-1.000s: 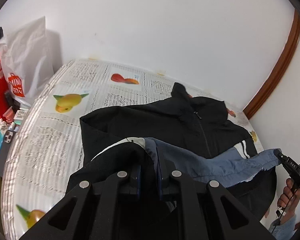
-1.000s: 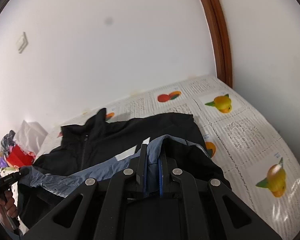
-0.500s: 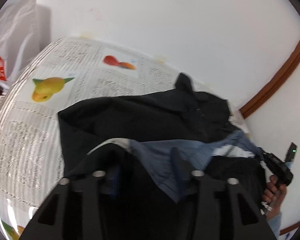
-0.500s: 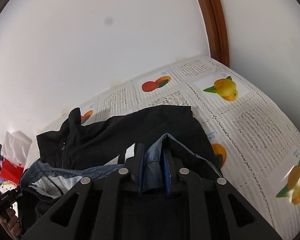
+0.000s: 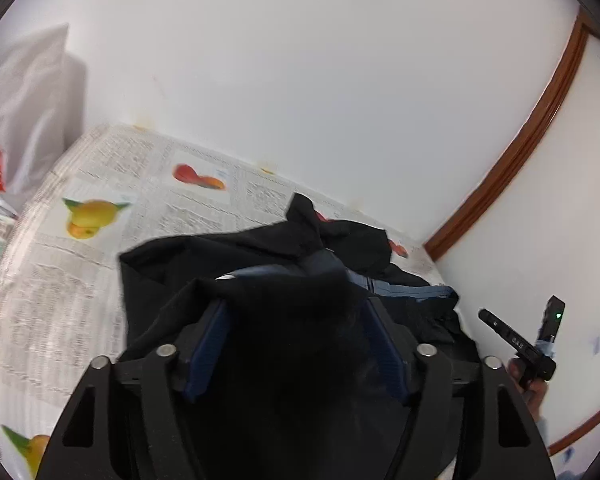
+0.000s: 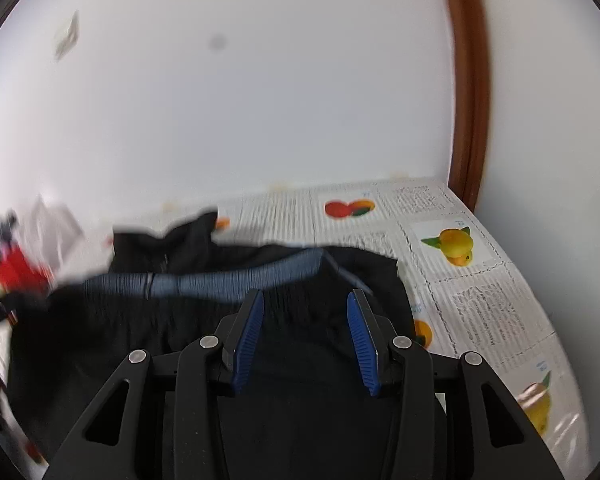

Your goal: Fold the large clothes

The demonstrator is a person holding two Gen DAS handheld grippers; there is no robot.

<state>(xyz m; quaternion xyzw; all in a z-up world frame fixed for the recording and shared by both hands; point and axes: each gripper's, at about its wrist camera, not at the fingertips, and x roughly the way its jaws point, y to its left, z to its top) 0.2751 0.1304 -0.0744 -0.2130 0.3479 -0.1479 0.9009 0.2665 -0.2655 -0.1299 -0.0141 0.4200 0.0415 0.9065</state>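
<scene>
The black jacket (image 6: 284, 364) lies on the tabletop (image 6: 480, 304), whose cover is printed with fruit; its collar points toward the far wall and its lower part is turned up over the chest, so a band of blue-grey lining (image 6: 236, 276) shows across the middle. Both tongs stand spread and grip nothing: the left tongs (image 5: 296, 344) hang just over a dark hump of cloth that hides the space between the blue pads, and the right tongs (image 6: 304, 344) are low over the flat black front. I cannot tell whether either one touches the cloth. The jacket looks light, thin and limp, with a smooth shell that probably slides on itself and on the cover, so a fold may creep or spring open once let go. It should be taken by doubled places, such as the hem, side seams, cuffs or the folded edge, one tongs at each end, and lifted evenly so the middle does not sag.
</scene>
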